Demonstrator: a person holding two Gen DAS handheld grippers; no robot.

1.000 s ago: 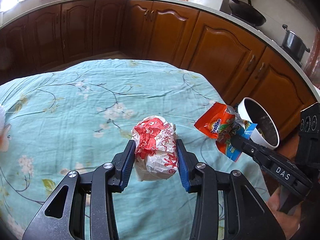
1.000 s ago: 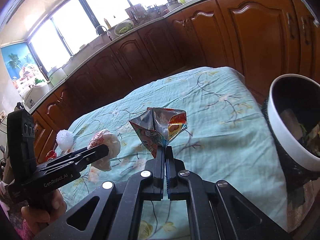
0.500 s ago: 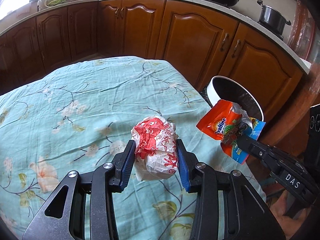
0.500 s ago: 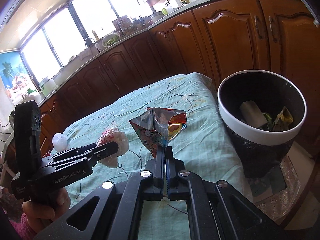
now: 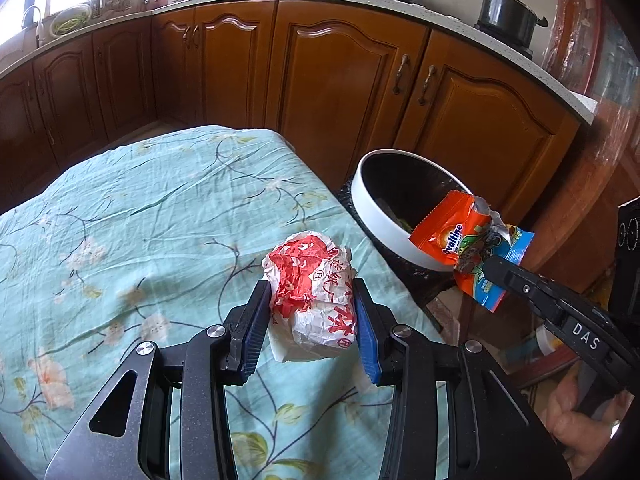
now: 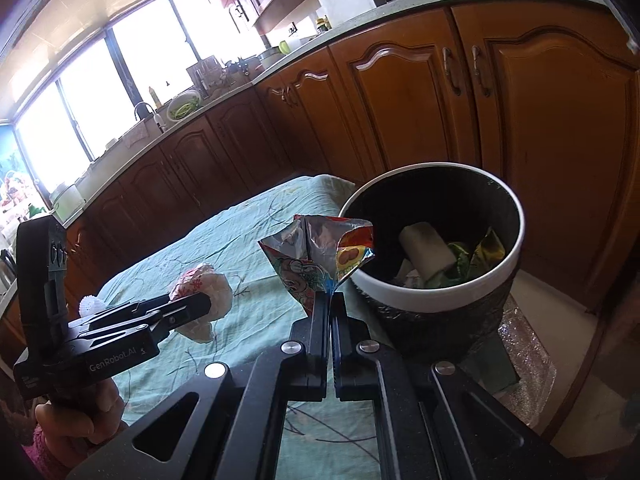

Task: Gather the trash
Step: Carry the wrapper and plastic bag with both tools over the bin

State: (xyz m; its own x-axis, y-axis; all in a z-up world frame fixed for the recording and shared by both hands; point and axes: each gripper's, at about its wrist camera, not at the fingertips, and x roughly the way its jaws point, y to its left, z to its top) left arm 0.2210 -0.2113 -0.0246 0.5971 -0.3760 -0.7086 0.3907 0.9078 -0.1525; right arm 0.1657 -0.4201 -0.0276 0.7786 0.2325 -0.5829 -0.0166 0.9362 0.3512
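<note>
left gripper (image 5: 310,316): my 2 blue pads clamp the wad (image 5: 312,294), above the cloth (image 5: 140,216)
right gripper (image 6: 331,300): my jaws pinch the pouch (image 6: 320,256) corner, at the bin (image 6: 436,288) rim
bin: beside the table, trash inside

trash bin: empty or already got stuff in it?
Partly filled. The right wrist view shows the trash bin holding a white roll and crumpled green and yellow wrappers at the bottom.
</note>
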